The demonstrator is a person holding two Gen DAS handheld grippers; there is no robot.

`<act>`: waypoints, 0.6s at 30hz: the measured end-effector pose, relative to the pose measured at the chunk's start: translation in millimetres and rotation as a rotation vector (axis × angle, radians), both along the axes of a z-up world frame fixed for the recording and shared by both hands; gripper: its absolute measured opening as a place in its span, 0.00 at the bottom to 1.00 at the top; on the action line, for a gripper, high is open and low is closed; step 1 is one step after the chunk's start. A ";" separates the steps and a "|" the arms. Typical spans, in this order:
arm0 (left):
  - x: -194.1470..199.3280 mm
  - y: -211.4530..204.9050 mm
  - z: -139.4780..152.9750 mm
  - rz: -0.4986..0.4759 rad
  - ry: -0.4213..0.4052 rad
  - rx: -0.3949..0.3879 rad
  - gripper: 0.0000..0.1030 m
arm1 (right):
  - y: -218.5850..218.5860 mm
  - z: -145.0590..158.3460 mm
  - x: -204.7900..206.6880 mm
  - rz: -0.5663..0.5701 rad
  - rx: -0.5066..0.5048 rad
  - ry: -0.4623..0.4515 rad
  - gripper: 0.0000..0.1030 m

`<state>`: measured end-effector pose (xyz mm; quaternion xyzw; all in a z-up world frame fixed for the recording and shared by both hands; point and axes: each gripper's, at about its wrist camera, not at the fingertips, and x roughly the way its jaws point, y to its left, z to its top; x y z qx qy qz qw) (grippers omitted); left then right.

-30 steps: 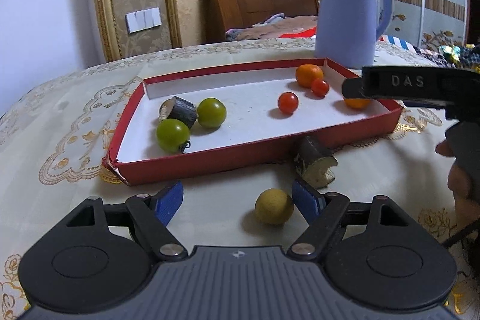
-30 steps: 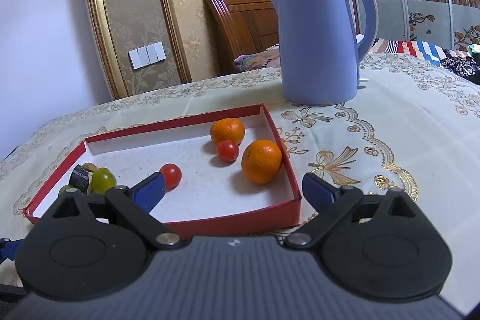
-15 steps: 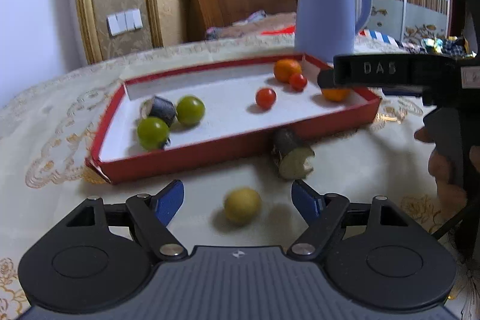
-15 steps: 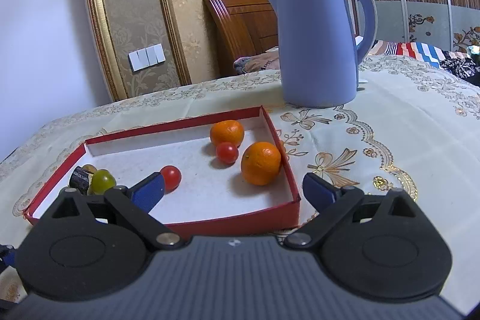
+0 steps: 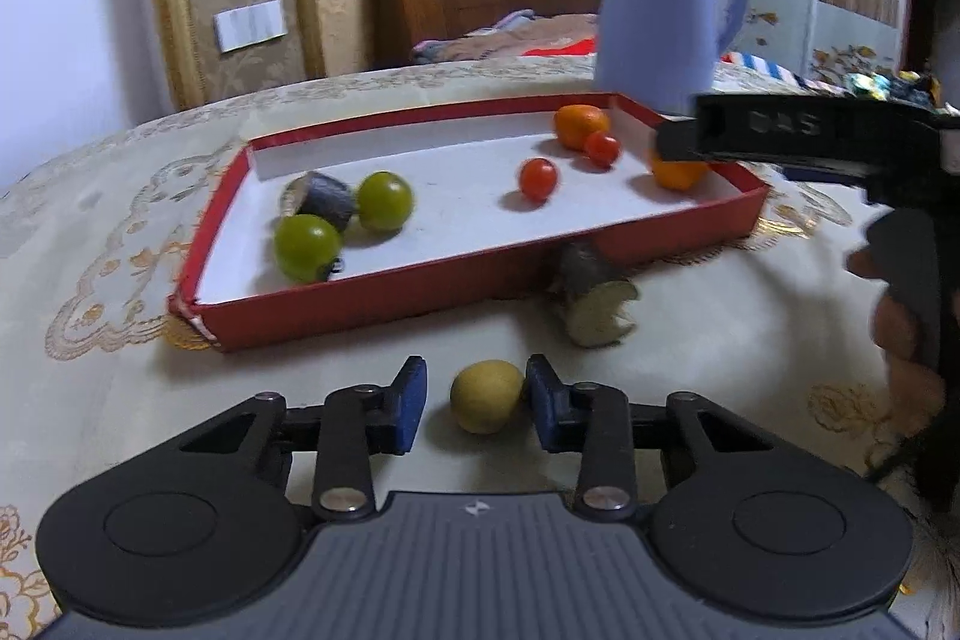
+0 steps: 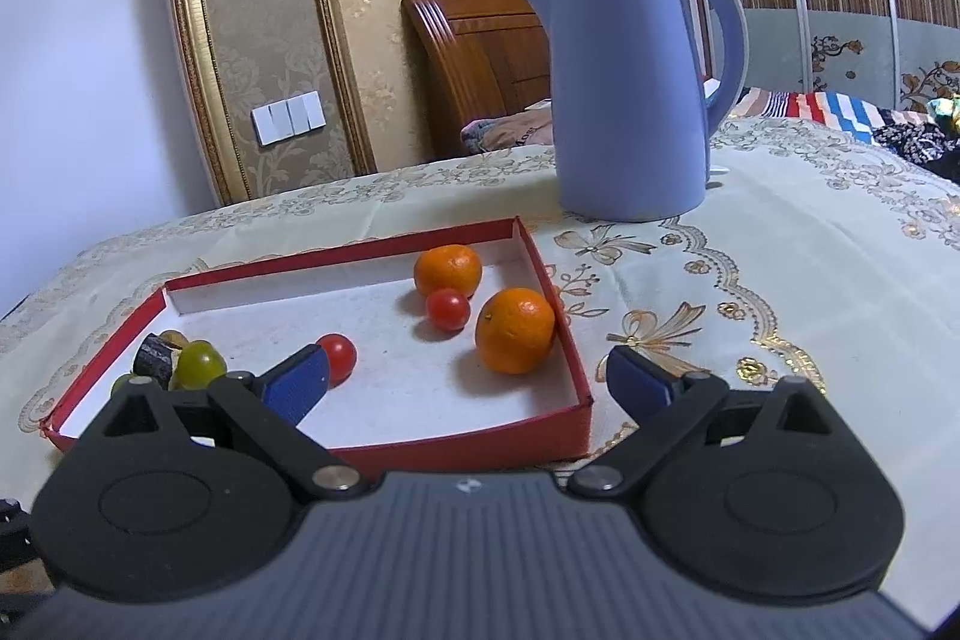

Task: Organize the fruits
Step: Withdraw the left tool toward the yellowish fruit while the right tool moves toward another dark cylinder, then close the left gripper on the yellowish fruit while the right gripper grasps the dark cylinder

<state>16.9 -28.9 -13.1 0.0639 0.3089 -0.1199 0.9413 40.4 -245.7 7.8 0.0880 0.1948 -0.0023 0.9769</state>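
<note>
A red tray (image 5: pixel 384 289) on the patterned tablecloth holds two green fruits (image 5: pixel 307 246), a dark cut piece (image 5: pixel 324 200), two cherry tomatoes (image 5: pixel 538 179) and two oranges (image 6: pixel 515 330). A small yellow fruit (image 5: pixel 486 396) lies on the cloth in front of the tray, between the fingers of my left gripper (image 5: pixel 477 403); the right pad touches it, the left pad stands apart. Another cut piece (image 5: pixel 597 304) lies against the tray's front wall. My right gripper (image 6: pixel 468 385) is open and empty, hovering at the tray's (image 6: pixel 456 445) near right corner.
A blue kettle (image 6: pixel 630 88) stands behind the tray's right end. The right gripper's body and the holding hand (image 5: pixel 900 244) fill the right side of the left wrist view. A wooden headboard and a wall stand beyond the table.
My left gripper's fingers have narrowed around the yellow fruit, which sat loosely in front of the wide-open jaws before. The right gripper has barely moved.
</note>
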 end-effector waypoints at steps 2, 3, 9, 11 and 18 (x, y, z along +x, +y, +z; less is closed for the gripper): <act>2.8 5.3 0.4 0.033 0.002 -0.012 0.34 | 0.9 -0.6 -6.7 -0.005 -0.023 0.019 0.96; 4.8 8.1 0.5 0.054 0.001 -0.015 0.34 | 1.7 -2.0 -10.9 -0.004 -0.035 0.038 0.96; 12.4 19.1 1.5 0.155 -0.002 -0.025 0.34 | 12.6 -9.5 -33.0 0.062 -0.087 0.097 0.96; 14.0 23.3 1.1 0.188 -0.002 -0.028 0.34 | 19.1 -11.4 -33.2 0.077 -0.105 0.106 0.96; 17.2 26.1 0.1 0.237 -0.013 -0.006 0.34 | 32.1 -10.4 -27.6 0.099 -0.082 0.143 0.95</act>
